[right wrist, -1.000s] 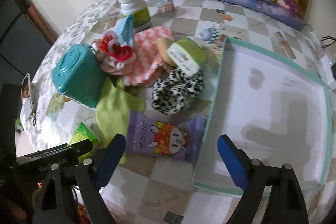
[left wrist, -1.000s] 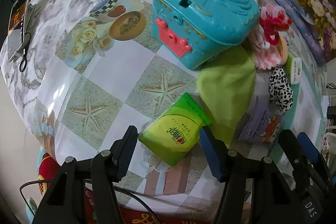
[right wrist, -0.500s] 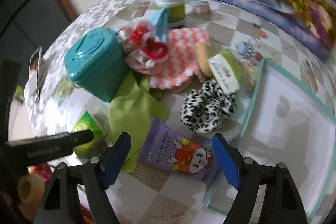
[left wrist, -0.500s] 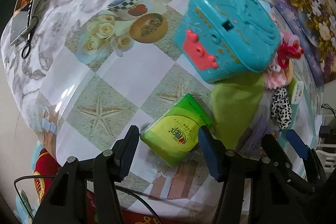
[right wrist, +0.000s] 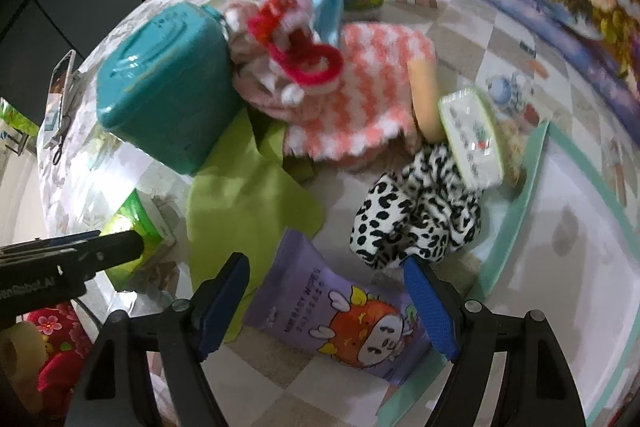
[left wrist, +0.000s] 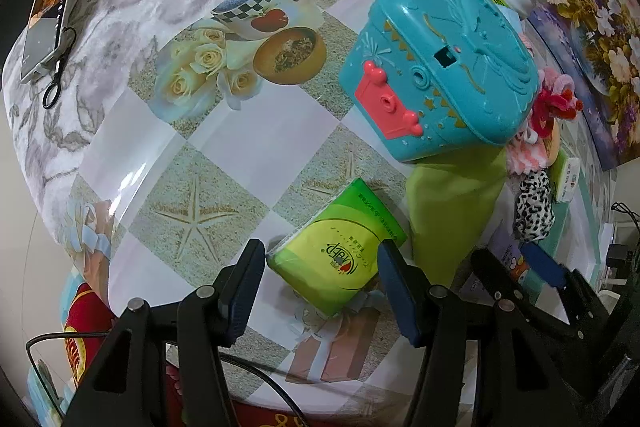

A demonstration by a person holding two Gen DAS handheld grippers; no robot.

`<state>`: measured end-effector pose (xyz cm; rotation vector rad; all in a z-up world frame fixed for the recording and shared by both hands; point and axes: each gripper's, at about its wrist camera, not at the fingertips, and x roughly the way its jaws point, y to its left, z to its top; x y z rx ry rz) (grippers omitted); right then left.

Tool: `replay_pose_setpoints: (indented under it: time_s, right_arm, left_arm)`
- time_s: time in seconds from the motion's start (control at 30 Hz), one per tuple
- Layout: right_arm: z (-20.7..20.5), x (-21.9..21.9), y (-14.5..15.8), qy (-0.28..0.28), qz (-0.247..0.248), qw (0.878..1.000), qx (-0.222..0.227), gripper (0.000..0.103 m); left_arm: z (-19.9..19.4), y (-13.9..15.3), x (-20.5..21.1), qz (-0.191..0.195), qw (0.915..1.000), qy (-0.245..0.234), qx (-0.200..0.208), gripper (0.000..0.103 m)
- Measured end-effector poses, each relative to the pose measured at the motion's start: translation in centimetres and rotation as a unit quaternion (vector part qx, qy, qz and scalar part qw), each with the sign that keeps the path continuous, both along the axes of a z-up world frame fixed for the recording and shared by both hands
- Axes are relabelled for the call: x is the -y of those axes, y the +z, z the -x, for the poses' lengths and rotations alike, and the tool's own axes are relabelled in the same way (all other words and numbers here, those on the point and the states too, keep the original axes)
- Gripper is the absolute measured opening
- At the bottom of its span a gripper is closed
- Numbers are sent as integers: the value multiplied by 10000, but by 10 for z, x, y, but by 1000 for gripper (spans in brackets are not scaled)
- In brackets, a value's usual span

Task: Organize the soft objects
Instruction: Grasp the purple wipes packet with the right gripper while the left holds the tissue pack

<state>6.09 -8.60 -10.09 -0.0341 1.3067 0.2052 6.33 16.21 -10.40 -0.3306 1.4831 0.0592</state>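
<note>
Though spread, both tongs [left wrist: 320,275] [right wrist: 326,301] downward.

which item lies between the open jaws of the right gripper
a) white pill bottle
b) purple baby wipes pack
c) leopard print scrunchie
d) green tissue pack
b: in the right wrist view the purple baby wipes pack with a cartoon strawberry sits between the jaws of the right gripper, which stand apart and do not press on it.
</note>
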Motion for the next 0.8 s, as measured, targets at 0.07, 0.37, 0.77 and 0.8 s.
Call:
replay_pose_setpoints:
  time_s: [0.07, 0.37, 0.77, 0.8]
  right_arm:
    - [2, 4, -1, -85, -162, 9998, -104, 82]
    - [30, 4, -8, 13, -53, 9995, -303, 82]
    - [43, -30, -21, 100, 631, 9979, -137, 71]
    - [41, -29, -19, 80, 595, 9981, -151, 71]
  left_arm:
    - [1, -2, 1, -5, 10000, 7, -2, 60]
    - [13, -11, 3, -23, 10000, 28, 8, 60]
    - [20, 12, 41, -115, 9998, -161, -29, 61]
    - [20, 11, 42, -114, 9998, -176, -36, 61]
